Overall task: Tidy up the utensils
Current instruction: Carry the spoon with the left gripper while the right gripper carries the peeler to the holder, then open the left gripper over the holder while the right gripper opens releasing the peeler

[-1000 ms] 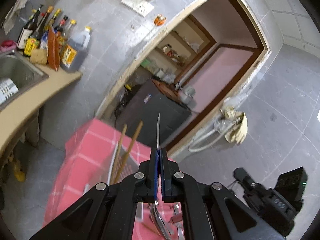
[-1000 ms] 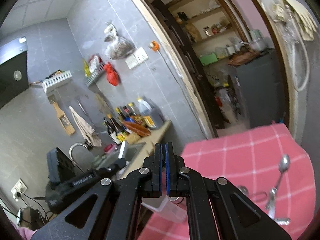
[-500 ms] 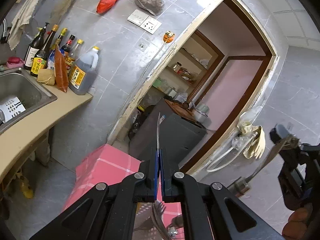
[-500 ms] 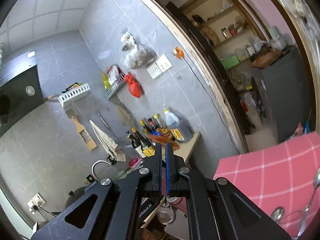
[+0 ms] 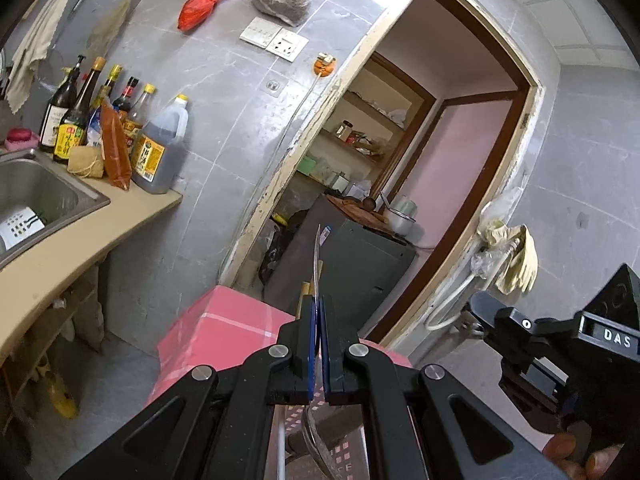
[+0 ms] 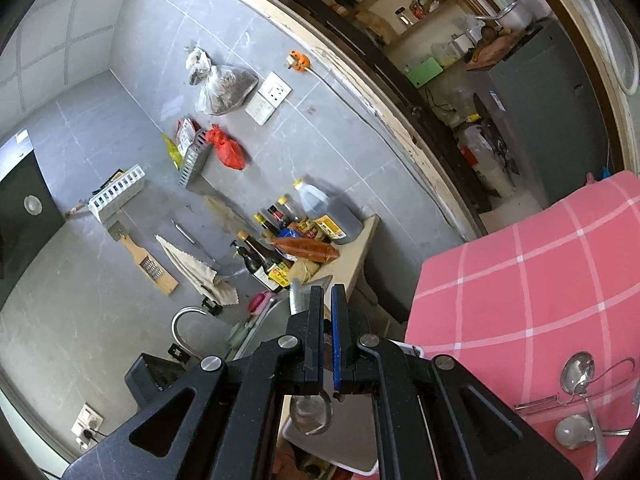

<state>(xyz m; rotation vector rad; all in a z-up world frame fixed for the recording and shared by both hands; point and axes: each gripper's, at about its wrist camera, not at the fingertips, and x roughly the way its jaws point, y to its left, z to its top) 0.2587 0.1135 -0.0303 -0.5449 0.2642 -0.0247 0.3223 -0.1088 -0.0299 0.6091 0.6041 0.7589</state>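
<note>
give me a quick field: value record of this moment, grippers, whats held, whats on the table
left gripper: shut on a thin metal utensil, handle sticking up past the fingertips
right gripper: nearly shut on a utensil handle, its rounded bowl hanging below the fingers
table: pink checked cloth
on table: two spoons and a wire rack at the near right
background: sink, counter with sauce bottles, open doorway

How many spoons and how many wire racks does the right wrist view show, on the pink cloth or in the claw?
Spoons: 3, two on the pink cloth, one in the right claw
Wire racks: 1
Total: 4
</note>
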